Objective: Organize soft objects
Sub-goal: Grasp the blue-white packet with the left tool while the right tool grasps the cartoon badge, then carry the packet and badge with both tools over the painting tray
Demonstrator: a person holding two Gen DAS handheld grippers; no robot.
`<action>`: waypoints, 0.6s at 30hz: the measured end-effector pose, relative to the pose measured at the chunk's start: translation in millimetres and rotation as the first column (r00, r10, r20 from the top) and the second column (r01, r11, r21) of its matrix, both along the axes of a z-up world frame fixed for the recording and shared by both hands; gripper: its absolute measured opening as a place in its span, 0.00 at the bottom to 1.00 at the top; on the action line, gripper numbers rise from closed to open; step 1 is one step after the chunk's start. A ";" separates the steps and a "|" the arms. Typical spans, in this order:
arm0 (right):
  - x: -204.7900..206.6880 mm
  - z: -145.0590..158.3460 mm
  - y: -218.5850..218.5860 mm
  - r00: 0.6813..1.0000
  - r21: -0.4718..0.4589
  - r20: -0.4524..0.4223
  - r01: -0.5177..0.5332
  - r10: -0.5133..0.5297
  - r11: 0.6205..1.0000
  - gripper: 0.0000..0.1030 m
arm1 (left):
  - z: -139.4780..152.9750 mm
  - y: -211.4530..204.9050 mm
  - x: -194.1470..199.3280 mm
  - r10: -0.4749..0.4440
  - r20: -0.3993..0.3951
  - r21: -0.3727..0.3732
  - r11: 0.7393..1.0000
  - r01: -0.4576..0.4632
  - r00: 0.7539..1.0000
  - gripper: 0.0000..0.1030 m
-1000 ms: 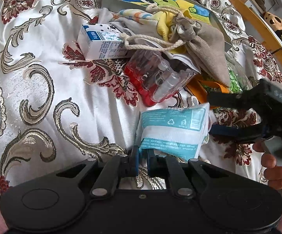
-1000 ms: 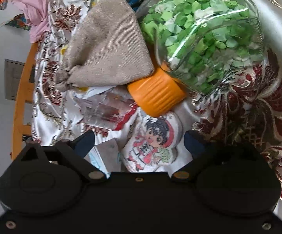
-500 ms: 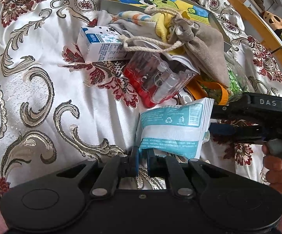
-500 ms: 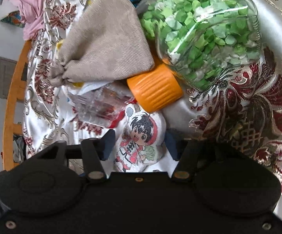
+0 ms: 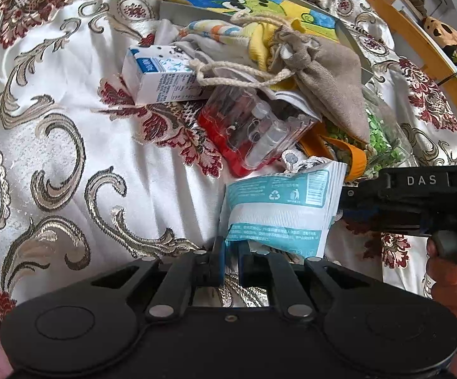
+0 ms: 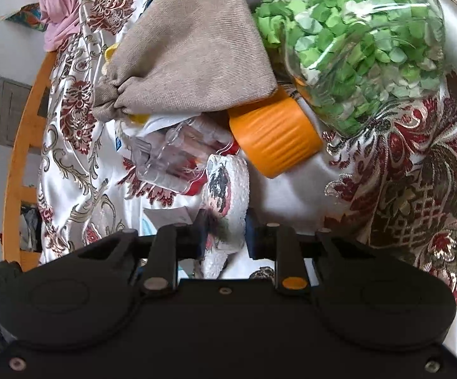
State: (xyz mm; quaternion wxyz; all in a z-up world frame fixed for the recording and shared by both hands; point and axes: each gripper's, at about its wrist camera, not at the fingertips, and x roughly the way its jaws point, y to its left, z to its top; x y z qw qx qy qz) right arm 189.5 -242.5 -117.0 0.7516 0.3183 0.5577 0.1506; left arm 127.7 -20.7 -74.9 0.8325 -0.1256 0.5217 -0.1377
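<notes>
Jaws of the right gripper (image 6: 223,233), wide apart a second ago, are closing onto the white printed pad (image 6: 227,195), now squeezed upright beside the orange lid (image 6: 272,139); the left gripper (image 5: 230,257) still pinches the teal packet (image 5: 279,208).

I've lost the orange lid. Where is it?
In the right wrist view, the orange lid sits centre, on the jar of green bits, just below the beige pouch.

One carton (image 5: 162,74), one drawstring pouch (image 5: 326,72), one jar (image 6: 355,41) with one orange lid (image 6: 272,135), one tissue pack (image 5: 279,208), one clear box (image 5: 253,129), one small towel (image 6: 228,195)
</notes>
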 end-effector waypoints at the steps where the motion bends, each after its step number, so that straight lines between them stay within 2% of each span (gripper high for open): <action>1: 1.5 2.5 1.5 1.000 -0.001 0.006 -0.003 0.003 1.000 0.14 | 1.7 -0.2 -0.8 -0.004 0.011 -0.001 1.000 0.004 1.000 0.05; 7: -10.5 26.5 17.2 0.995 -0.042 0.103 -0.014 0.018 0.999 0.08 | 16.8 0.6 -11.3 -0.014 0.107 -0.004 1.000 0.014 0.994 0.01; 12: -27.3 48.9 25.9 0.981 -0.069 0.195 0.010 0.003 0.998 0.07 | 33.9 0.8 -28.9 -0.023 0.208 -0.028 0.999 0.030 0.978 0.01; 15: -35.4 59.2 34.2 0.971 -0.085 0.238 0.021 0.000 0.996 0.07 | 46.2 -0.9 -45.9 -0.033 0.311 -0.023 0.999 0.042 0.950 0.01; 18: -39.5 74.8 39.1 0.957 -0.084 0.290 0.041 -0.015 0.996 0.06 | 59.2 -4.2 -61.8 -0.047 0.422 -0.003 0.999 0.053 0.905 0.01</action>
